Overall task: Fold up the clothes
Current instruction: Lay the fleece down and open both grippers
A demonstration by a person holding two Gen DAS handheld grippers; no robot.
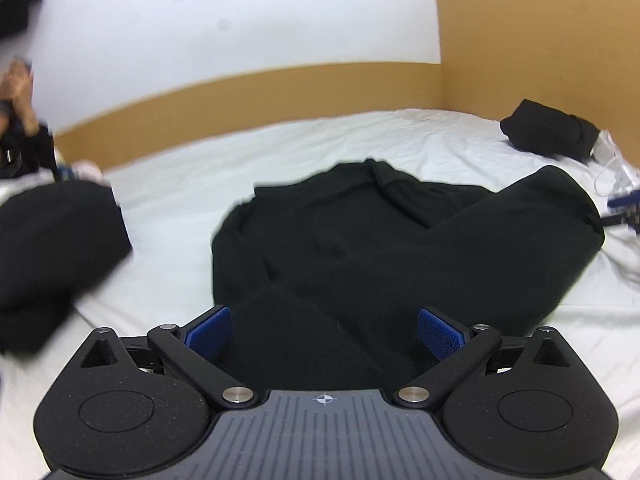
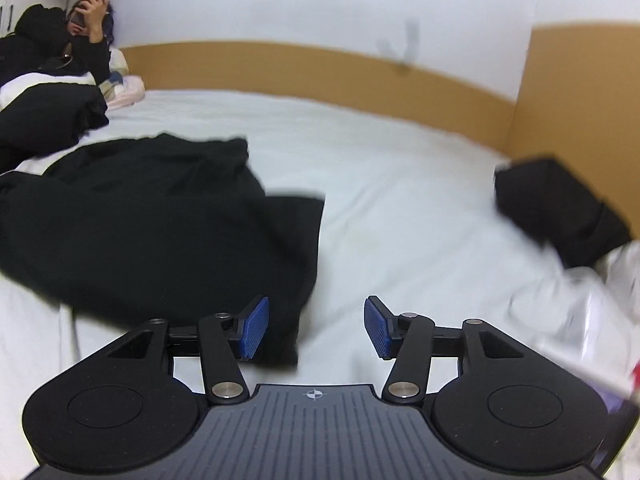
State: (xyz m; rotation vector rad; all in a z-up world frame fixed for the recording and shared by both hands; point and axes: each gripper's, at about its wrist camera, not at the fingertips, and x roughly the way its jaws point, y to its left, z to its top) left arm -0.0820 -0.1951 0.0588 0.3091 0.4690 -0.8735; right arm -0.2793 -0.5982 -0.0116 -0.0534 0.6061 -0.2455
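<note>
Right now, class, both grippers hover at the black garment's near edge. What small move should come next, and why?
Probably lower the left gripper and close on the black garment: its open pads straddle the near hem untouched. The right gripper is also open, at the garment's corner.

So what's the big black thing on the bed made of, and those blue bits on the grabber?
The black garment looks like soft, matte knit or fleece cloth: it slumps in thick folds and doesn't shine. The white sheet beneath looks like thin woven cotton, with fine creases. The blue pads on the left gripper look like ridged rubber or plastic, with a fine grid texture; which one is unclear.
</note>
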